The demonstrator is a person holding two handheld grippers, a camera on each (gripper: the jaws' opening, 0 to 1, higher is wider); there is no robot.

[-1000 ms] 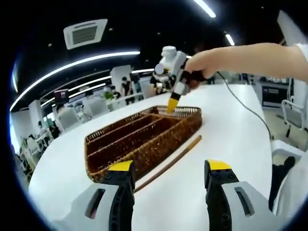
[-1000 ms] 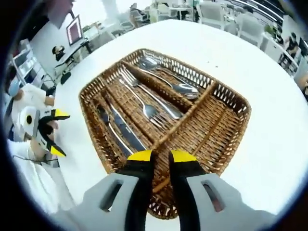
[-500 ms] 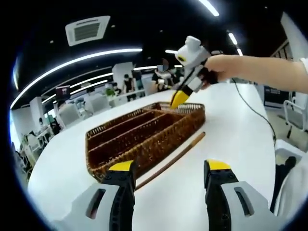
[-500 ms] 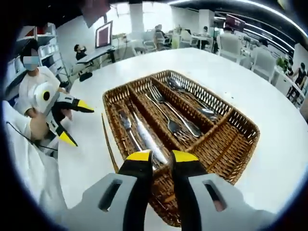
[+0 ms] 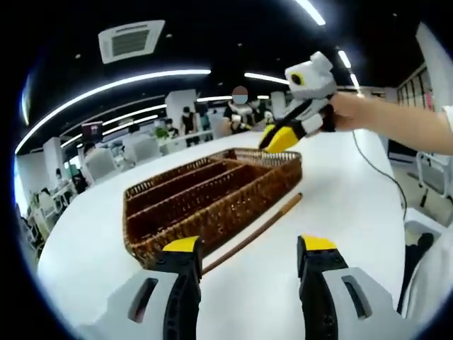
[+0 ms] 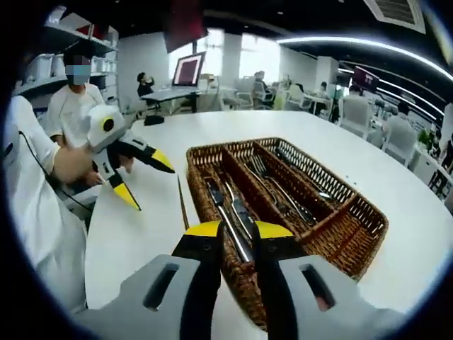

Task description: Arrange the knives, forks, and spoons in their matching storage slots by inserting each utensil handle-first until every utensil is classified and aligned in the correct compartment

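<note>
A brown wicker tray (image 6: 357,244) with long slots lies on the white table. Knives (image 6: 228,212) lie in its left slot, forks (image 6: 272,185) in the middle one and spoons (image 6: 306,170) in the right one. My right gripper (image 6: 239,229) hovers over the tray's near end, shut with nothing between its jaws. In the left gripper view the right gripper (image 5: 282,139) hangs above the far corner of the wicker tray (image 5: 212,225), held by a hand. My left gripper (image 5: 250,244) stands open and empty just short of the tray. Seen from the right gripper, the left gripper (image 6: 145,177) is left of the tray.
A thin brown stick (image 5: 251,234) lies on the table along the tray's side; it is also the stick (image 6: 182,202) between tray and left gripper. A person in white holds the grippers. Chairs, desks and other people stand behind the round white table (image 5: 340,191).
The right gripper has lifted from the tray's far corner and tilted flatter, so its view now looks across the tray rather than down. The left gripper has hardly moved.
</note>
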